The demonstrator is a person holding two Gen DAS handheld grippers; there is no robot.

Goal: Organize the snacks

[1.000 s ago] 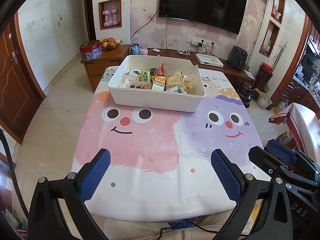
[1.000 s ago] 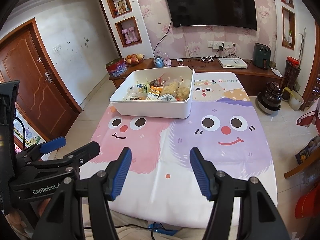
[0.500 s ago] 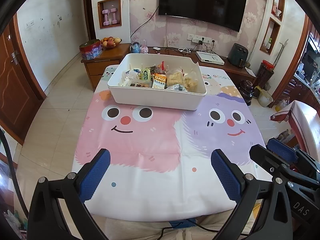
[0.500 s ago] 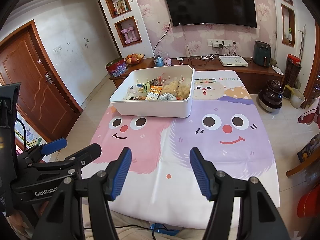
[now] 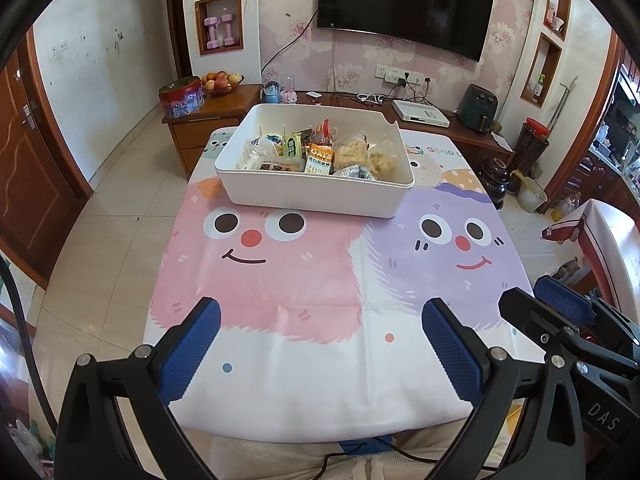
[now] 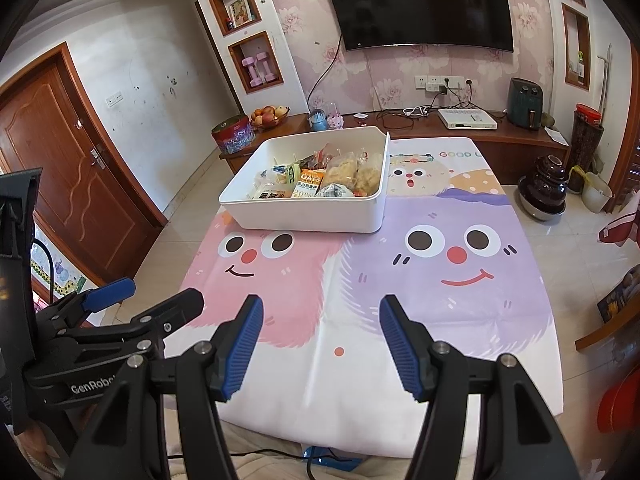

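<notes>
The white rectangular plastic bin (image 5: 316, 196) full of packaged snacks (image 5: 320, 158) sits at the far end of the cartoon-face tablecloth (image 5: 320, 280), well ahead of the empty, open left gripper (image 5: 320, 344) and right gripper (image 6: 320, 344), its long side crosswise, slightly nearer the left.

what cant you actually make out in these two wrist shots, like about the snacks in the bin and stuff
- Snacks low in the white bin: both views, hidden by its near wall and by the packets on top, so no count.
- Print on the packets: mostly too small in both views.
- Whether the bin has dividers: thin posts show, the rest is buried.
- Table's near edge: both views, covered by the left gripper and right gripper, both open and empty.
</notes>
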